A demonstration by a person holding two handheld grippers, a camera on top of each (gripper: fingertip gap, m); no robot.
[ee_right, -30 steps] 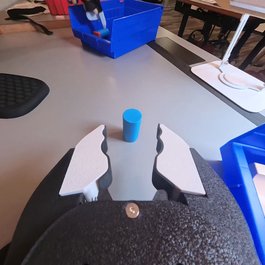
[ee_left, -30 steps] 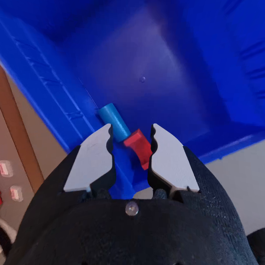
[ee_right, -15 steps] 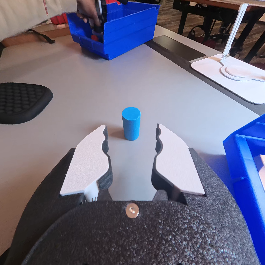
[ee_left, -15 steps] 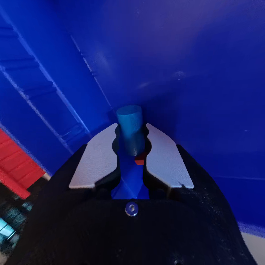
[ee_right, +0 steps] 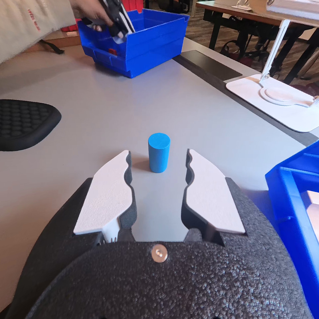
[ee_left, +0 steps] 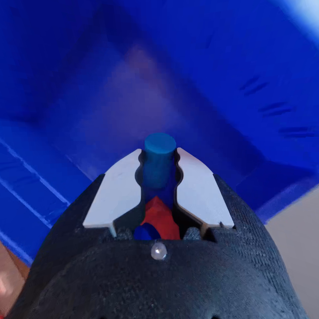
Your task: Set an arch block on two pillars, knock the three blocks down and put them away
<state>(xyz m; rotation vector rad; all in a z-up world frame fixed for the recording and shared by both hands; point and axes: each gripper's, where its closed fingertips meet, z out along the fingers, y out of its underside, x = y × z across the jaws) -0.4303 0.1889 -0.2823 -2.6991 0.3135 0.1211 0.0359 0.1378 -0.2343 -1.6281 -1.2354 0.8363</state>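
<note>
Gripping a blue cylinder pillar [ee_left: 159, 165], the left gripper [ee_left: 159, 155] has its two white fingers [ee_left: 117, 188] closed against the pillar's sides inside a blue bin [ee_left: 224, 86], seen in the left wrist view; the pillar's flat round end faces the camera, and below it, between the finger bases, lies the red arch block [ee_left: 160, 219] on the bin floor. Motion blur softens the bin walls. From the right wrist view, the right gripper [ee_right: 158, 151] hovers low over the grey table [ee_right: 189, 112] with its jaws spread wide and nothing between them; a second blue cylinder [ee_right: 159, 152] stands upright just ahead of the fingertips, touching neither. Farther back, a hand [ee_right: 93, 12] holds the other gripper tilted down into the far blue bin [ee_right: 151, 44]. Another blue bin's corner [ee_right: 290, 198] sits at the right edge, a black mesh pad [ee_right: 22, 122] at the left, and a white stand base [ee_right: 276, 103] beyond.
</note>
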